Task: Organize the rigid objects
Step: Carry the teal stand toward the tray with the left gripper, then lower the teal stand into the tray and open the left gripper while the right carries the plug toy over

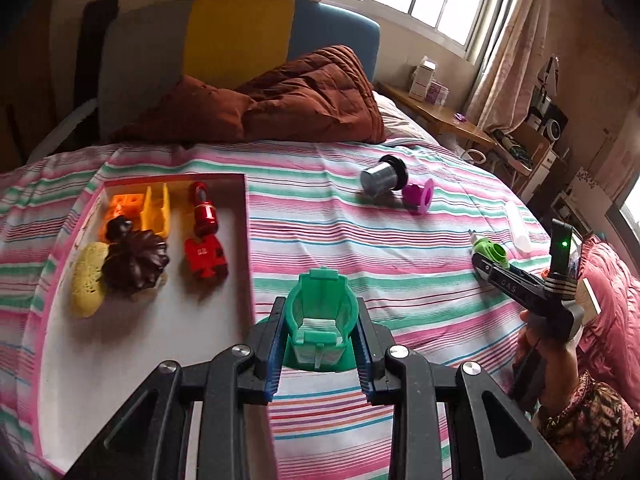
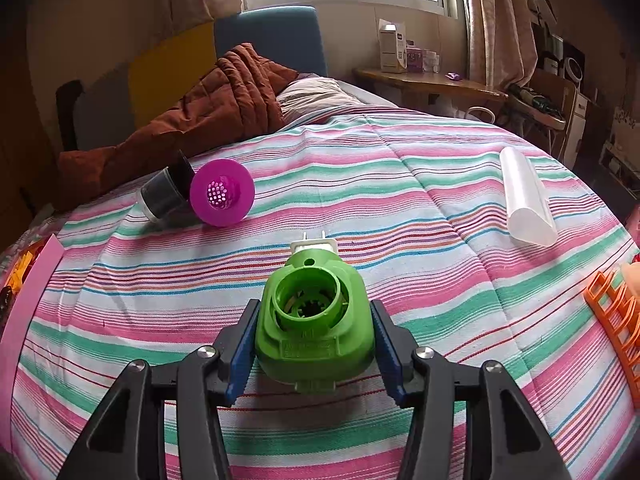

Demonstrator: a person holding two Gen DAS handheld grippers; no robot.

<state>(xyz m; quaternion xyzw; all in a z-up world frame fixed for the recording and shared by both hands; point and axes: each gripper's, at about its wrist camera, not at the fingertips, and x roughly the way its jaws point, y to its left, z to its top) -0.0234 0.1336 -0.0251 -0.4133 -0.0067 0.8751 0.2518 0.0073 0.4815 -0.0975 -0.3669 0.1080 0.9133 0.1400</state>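
Observation:
My left gripper (image 1: 320,308) is shut on a teal plastic cup-shaped piece (image 1: 322,332), held just right of the pink-rimmed white tray (image 1: 246,216). The tray holds several toys, among them a red part (image 1: 204,256), a dark brown pumpkin shape (image 1: 136,260) and a yellow bracket (image 1: 158,210). My right gripper (image 2: 315,306) is shut on a lime green plug-in device (image 2: 314,320) that rests on the striped bedspread; its white plug end (image 2: 314,246) points away. In the left wrist view this device (image 1: 490,252) shows at the right gripper's tip.
A grey cylinder with a black flange (image 1: 382,178) and a magenta strainer (image 2: 222,192) lie together on the bed. A clear white half-tube (image 2: 524,200) lies far right, near an orange basket (image 2: 612,320). A brown quilt (image 1: 280,96) is piled at the headboard.

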